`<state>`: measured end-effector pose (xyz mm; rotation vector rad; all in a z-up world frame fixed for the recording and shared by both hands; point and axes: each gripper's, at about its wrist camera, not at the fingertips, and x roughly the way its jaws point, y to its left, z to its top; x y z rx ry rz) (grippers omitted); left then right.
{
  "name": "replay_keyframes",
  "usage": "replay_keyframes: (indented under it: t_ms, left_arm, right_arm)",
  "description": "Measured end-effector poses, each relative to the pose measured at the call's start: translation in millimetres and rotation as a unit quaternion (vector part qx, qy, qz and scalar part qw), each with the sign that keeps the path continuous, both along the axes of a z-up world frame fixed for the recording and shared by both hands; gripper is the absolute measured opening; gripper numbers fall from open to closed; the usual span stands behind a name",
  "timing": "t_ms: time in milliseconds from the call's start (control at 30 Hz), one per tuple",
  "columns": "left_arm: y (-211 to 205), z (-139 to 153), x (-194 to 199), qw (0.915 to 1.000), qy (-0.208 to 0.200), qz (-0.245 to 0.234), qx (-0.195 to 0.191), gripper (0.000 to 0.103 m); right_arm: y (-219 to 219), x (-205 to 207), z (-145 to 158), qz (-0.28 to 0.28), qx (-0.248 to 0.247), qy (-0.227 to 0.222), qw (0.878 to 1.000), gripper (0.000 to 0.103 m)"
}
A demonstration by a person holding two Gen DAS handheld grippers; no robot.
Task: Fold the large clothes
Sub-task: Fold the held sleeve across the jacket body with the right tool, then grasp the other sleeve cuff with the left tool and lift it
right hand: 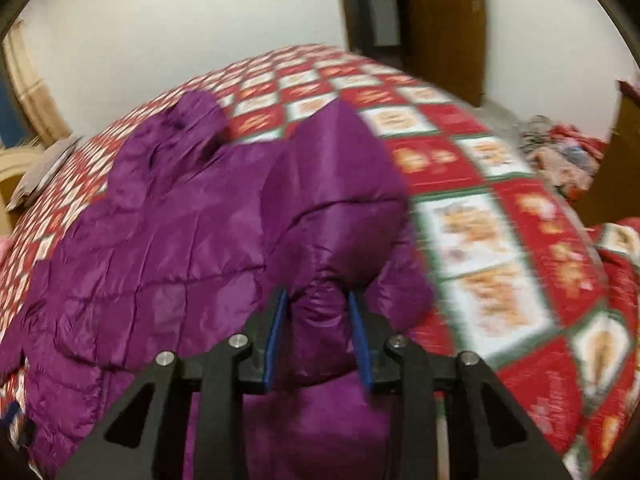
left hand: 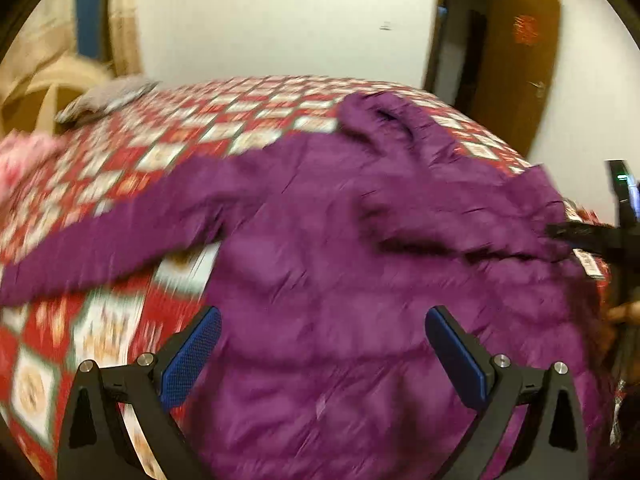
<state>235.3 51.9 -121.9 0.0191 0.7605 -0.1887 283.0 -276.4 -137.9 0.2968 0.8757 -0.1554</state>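
Note:
A purple puffer jacket (left hand: 320, 240) lies spread on the bed, one sleeve (left hand: 100, 248) stretched out to the left. My left gripper (left hand: 324, 332) hovers open above the jacket's lower body, nothing between its blue pads. In the right wrist view, the other sleeve (right hand: 332, 184) is lifted and folded in over the jacket body (right hand: 160, 240). My right gripper (right hand: 318, 300) has its jaws partly apart, and the pads pinch that sleeve's bunched end. The right gripper's dark finger (left hand: 568, 236) shows at the far right of the left wrist view, at the sleeve's cuff.
A red, white and green patterned quilt (right hand: 480, 220) covers the bed. A grey pillow (left hand: 108, 98) and pink cloth (left hand: 24, 156) lie at its far left. A brown door (left hand: 516, 68) stands open behind. Loose clothes (right hand: 560, 152) are heaped on the floor to the right.

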Motion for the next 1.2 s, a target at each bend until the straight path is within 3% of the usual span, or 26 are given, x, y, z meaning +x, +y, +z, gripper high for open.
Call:
replay_keyframes:
  t_ms: [100, 233, 300, 400, 500, 567, 667, 800, 867, 933, 1100, 1167, 1200]
  left_arm:
    - [-19.7, 10.2, 26.8, 0.9994, -0.016, 0.003, 0.032, 0.102]
    - [-37.4, 11.2, 57.4, 0.9987, -0.025, 0.016, 0.042, 0.102]
    - [-47.9, 6.9, 71.4, 0.9980, -0.029, 0.023, 0.052, 0.102]
    - [-60.1, -7.9, 88.5, 0.9955, -0.032, 0.053, 0.071, 0.102]
    - [-60.3, -28.5, 107.5, 0.9938, 0.013, 0.072, 0.084, 0.102]
    - [-52.3, -30.8, 107.8, 0.9945, 0.020, 0.074, 0.071, 0.102]
    - [-29.7, -16.0, 92.8, 0.9952, -0.007, 0.086, 0.046, 0.102]
    - [41.0, 14.6, 63.2, 0.9873, -0.046, 0.152, -0.004, 0.102]
    - [92.9, 26.1, 50.0, 0.9753, -0.059, 0.212, -0.020, 0.102]
    - [149.4, 32.7, 40.3, 0.9547, -0.073, 0.288, -0.017, 0.102]
    - [283.7, 23.2, 22.5, 0.8848, -0.041, 0.464, -0.001, 0.102]
    - [321.6, 10.2, 18.1, 0.8622, -0.019, 0.506, -0.011, 0.102]
    - [336.4, 2.9, 15.4, 0.8551, -0.008, 0.518, -0.026, 0.102]
  right_arm:
    - [8.9, 13.4, -4.3, 0.016, 0.006, 0.005, 1.000, 0.041]
    - [5.3, -10.1, 18.6, -0.009, -0.028, -0.052, 0.998, 0.043]
    - [5.8, -12.0, 23.3, -0.008, -0.053, -0.065, 0.996, 0.050]
    - [8.7, 4.4, 5.8, 0.015, -0.070, -0.037, 0.997, 0.053]
    - [3.0, 14.8, -25.9, 0.018, -0.071, 0.007, 0.997, 0.056]
    - [4.2, 12.5, -24.8, 0.016, -0.083, -0.006, 0.996, 0.060]
    - [6.9, 12.1, -26.0, 0.018, -0.096, -0.007, 0.995, 0.066]
    - [3.1, 5.6, -25.7, 0.016, -0.086, -0.014, 0.996, 0.070]
    - [5.3, 1.4, -25.0, 0.015, -0.085, -0.018, 0.996, 0.072]
    - [6.7, 0.6, -24.7, 0.016, -0.086, -0.019, 0.996, 0.074]
    - [9.0, 1.5, -25.6, 0.014, -0.090, -0.016, 0.996, 0.074]
    - [9.5, 1.9, -25.9, 0.013, -0.093, -0.015, 0.996, 0.075]
    - [9.7, 2.4, -26.1, 0.012, -0.094, -0.014, 0.995, 0.075]
